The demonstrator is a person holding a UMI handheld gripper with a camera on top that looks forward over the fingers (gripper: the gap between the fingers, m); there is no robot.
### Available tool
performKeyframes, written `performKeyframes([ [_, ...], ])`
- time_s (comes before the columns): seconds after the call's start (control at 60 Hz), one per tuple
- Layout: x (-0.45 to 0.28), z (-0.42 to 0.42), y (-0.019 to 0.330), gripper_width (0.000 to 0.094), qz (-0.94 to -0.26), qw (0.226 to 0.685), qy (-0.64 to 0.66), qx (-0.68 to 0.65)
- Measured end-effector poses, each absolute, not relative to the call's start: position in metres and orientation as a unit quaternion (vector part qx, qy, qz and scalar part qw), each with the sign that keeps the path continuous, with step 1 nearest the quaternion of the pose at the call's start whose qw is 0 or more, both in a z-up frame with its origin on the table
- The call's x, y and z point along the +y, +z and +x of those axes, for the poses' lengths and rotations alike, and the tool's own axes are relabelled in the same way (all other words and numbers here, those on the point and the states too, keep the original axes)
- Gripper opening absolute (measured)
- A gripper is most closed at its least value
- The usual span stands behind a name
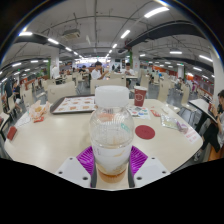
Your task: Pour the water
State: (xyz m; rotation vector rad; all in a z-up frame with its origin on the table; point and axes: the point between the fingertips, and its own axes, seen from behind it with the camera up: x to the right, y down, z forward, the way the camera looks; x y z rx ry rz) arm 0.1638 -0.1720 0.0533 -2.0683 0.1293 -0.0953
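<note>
A clear plastic bottle (111, 135) with a white cap stands upright between my gripper's (111, 165) two fingers. Both purple pads (87, 158) press on its lower sides, so the gripper is shut on it. The bottle holds clear water and looks lifted a little above the round white table (40, 145). A red cup (140, 96) stands beyond the bottle, to the right, on the table's far side.
A red round coaster (145, 131) lies right of the bottle. A flat tray (75, 104) lies at the far left, with a small cup (39, 111) beside it. A clear wrapped item (170, 120) lies at the right. People stand in the hall behind.
</note>
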Motion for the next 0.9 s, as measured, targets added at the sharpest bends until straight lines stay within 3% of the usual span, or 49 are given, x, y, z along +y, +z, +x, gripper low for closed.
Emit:
performKeyframes([
  [0.217,-0.160,0.219,0.113,0.0417,-0.859,0.491,-0.138,0.039],
  [0.433,-0.113,0.301,0.177,0.0416,-0.816,0.437,-0.359,-0.124],
  [0.583,-0.064,0.311,0.206,0.0416,-0.722,0.369,-0.511,-0.285],
  [0.7,-0.034,0.293,0.216,0.0417,-0.608,0.305,-0.606,-0.412],
  [0.9,-0.002,0.279,0.194,0.0416,-0.470,0.207,-0.671,-0.535],
])
